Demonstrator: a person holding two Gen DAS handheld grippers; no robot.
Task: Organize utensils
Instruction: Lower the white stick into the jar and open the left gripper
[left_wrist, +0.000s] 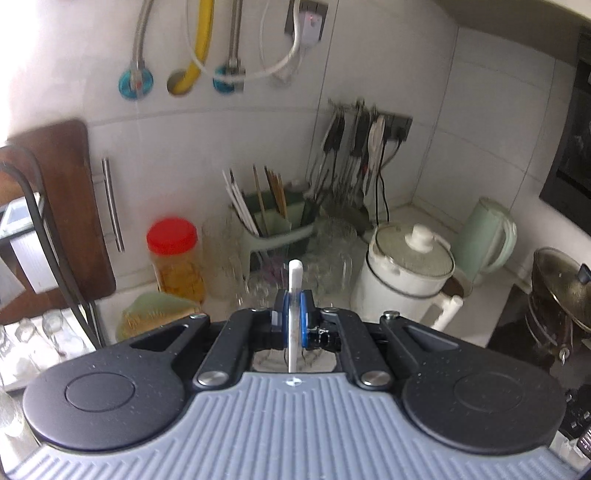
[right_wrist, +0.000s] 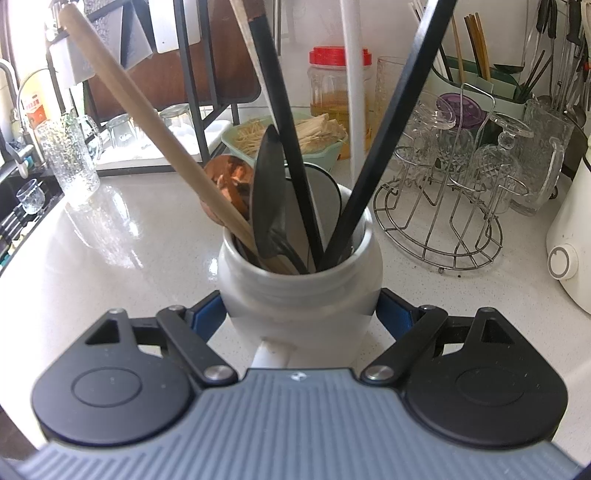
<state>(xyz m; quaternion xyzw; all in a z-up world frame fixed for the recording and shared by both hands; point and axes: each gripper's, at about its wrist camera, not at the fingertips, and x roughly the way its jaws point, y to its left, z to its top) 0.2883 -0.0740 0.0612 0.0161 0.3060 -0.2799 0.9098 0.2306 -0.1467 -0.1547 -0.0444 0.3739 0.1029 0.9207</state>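
My right gripper (right_wrist: 301, 314) is shut on a white ceramic jar (right_wrist: 299, 291), its blue pads (right_wrist: 208, 317) pressing on both sides. In the jar stand a wooden handle (right_wrist: 147, 118), two black handles (right_wrist: 288, 129), a black spoon head (right_wrist: 267, 195) and a copper-coloured piece (right_wrist: 229, 181). A white handle (right_wrist: 356, 92) comes down from above just behind the jar's rim; its lower end is hidden. My left gripper (left_wrist: 293, 314) is shut on a thin white utensil handle (left_wrist: 295, 277) that sticks up between its pads.
On the counter right of the jar stand a wire rack of glasses (right_wrist: 439, 206) and a white appliance (right_wrist: 569, 251). Behind are a red-lidded jar (right_wrist: 338, 88), a green bowl (right_wrist: 291, 136) and a glass pitcher (right_wrist: 68, 158). The left wrist view shows a chopstick holder (left_wrist: 273, 225), a lidded white pot (left_wrist: 406, 273) and a kettle (left_wrist: 487, 236).
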